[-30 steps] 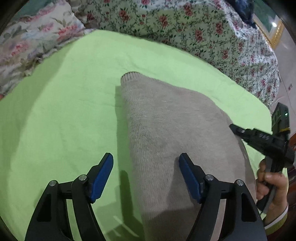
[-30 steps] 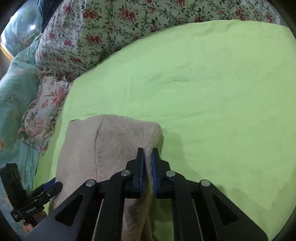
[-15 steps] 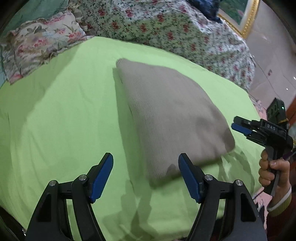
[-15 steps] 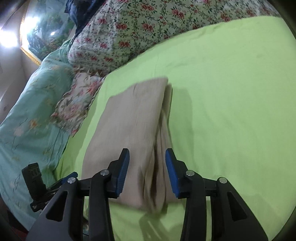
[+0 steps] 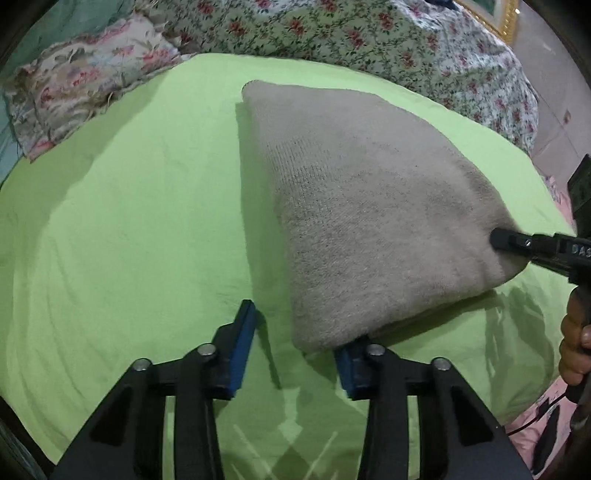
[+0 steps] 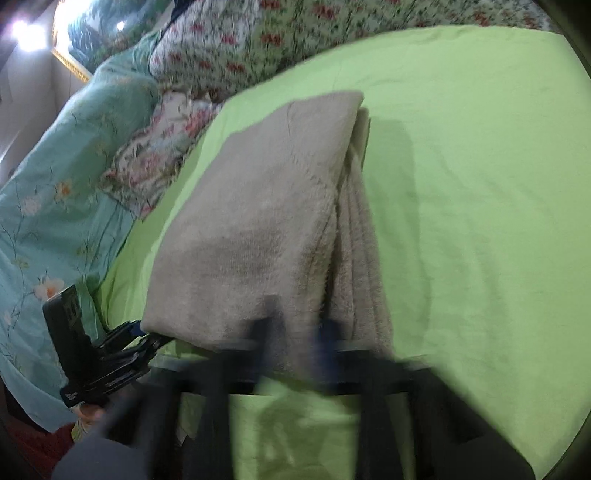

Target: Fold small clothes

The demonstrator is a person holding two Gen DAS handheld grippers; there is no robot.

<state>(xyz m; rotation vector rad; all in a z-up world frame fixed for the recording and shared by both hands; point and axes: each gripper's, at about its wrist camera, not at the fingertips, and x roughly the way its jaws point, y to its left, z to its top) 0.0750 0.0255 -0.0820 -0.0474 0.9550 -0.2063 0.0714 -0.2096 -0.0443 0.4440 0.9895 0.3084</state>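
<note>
Here the folded beige sweater is seen lying on the green sheet, its stacked layers exposed along the right edge. The left gripper is held half open at the near corner, one pad tucked under it. The right gripper is blurred; its jaw state cannot be told. The layers could be dragged apart if one corner is pulled alone. Floral bedding is heaped beyond, well clear.

The folded beige knit garment lies on the lime-green bed sheet. Floral-patterned quilted bedding lies behind it.
</note>
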